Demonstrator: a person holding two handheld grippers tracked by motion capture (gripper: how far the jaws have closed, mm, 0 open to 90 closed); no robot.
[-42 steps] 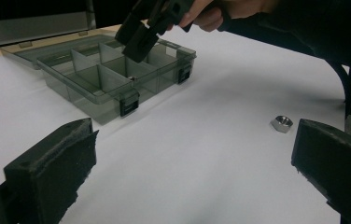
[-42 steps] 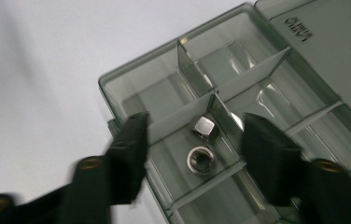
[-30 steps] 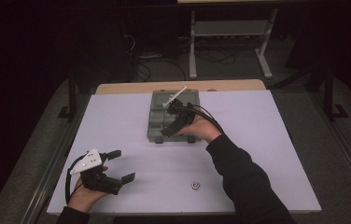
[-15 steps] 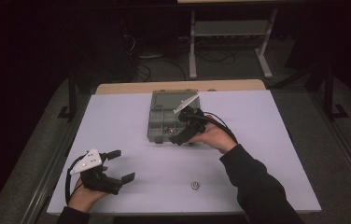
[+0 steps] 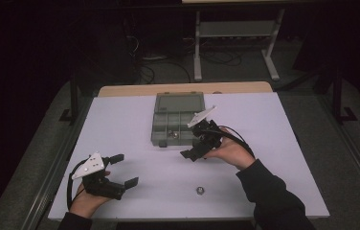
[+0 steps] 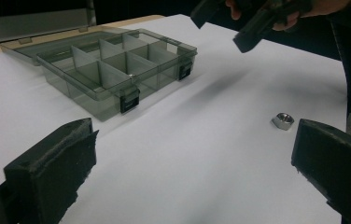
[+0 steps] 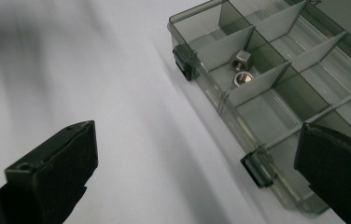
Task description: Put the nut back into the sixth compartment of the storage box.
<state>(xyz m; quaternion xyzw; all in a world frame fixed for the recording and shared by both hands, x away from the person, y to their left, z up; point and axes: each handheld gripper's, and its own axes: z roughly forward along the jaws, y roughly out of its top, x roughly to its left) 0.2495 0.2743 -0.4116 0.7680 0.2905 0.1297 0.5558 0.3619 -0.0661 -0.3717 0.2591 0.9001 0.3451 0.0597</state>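
A smoky-grey compartment box (image 5: 175, 120) lies open at the table's middle back, lid flat behind it. Two metal nuts (image 7: 241, 68) lie in one front compartment, seen from the high view as a bright speck (image 5: 172, 135). A third nut (image 5: 200, 190) lies loose on the white table near the front edge and appears in the left gripper view (image 6: 283, 121). My right gripper (image 5: 191, 142) hovers open just right of the box's front corner, nothing between its jaws (image 7: 197, 168). My left gripper (image 5: 124, 169) rests open at the front left, empty (image 6: 197, 163).
The white table (image 5: 120, 124) has a wooden strip (image 5: 120, 90) along its far edge. Beyond it stand a metal stand (image 5: 235, 33) and cables on a dark floor. The right hand with its gripper (image 6: 253, 23) shows high up in the left gripper view.
My right gripper has drawn back from over the box to its near right side, still open. The left gripper has stayed put.
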